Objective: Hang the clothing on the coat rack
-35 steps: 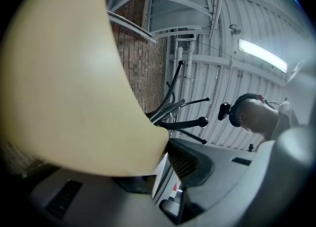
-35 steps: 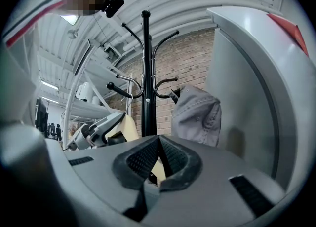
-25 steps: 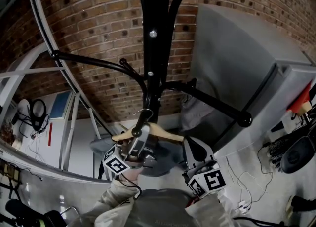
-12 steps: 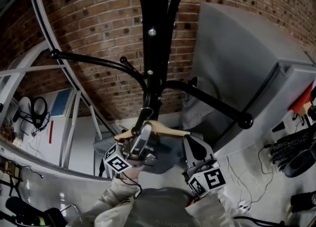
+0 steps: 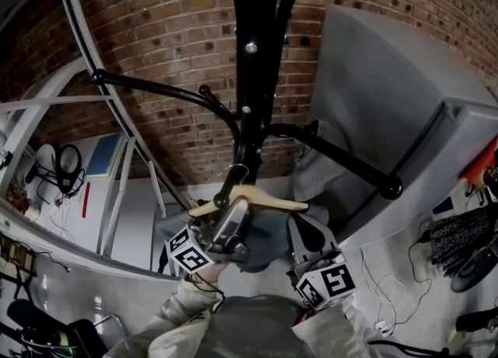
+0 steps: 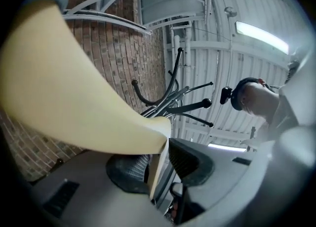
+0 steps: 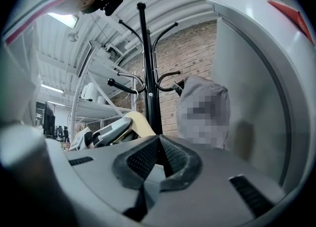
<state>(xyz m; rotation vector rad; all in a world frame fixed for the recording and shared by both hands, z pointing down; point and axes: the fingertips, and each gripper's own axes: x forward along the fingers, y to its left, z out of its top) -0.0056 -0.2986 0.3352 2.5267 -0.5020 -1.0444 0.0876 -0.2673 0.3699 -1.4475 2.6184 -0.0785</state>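
Note:
The black coat rack [image 5: 258, 53] rises in front of a brick wall. Below its arms a wooden hanger [image 5: 249, 199] carries a grey-blue garment [image 5: 264, 241]. My left gripper [image 5: 232, 220] is shut on the hanger's shoulder; in the left gripper view the pale wood [image 6: 74, 97] fills the picture and its edge sits between the pads [image 6: 190, 162]. The hanger's metal hook [image 5: 233, 171] is close to a short lower peg [image 5: 224, 193]; contact is unclear. My right gripper [image 5: 305, 230] is beside the garment, shut [image 7: 159, 157], with nothing visible between its pads.
Another grey cloth [image 5: 310, 168] hangs on the rack's right arm [image 5: 342, 166]. A large grey cabinet [image 5: 389, 100] stands to the right. White metal frames [image 5: 117, 177] are at the left. Cables and black gear [image 5: 459, 247] lie at the far right.
The hanger and my left gripper have edged slightly up and toward the rack's pole. The right gripper has barely moved.

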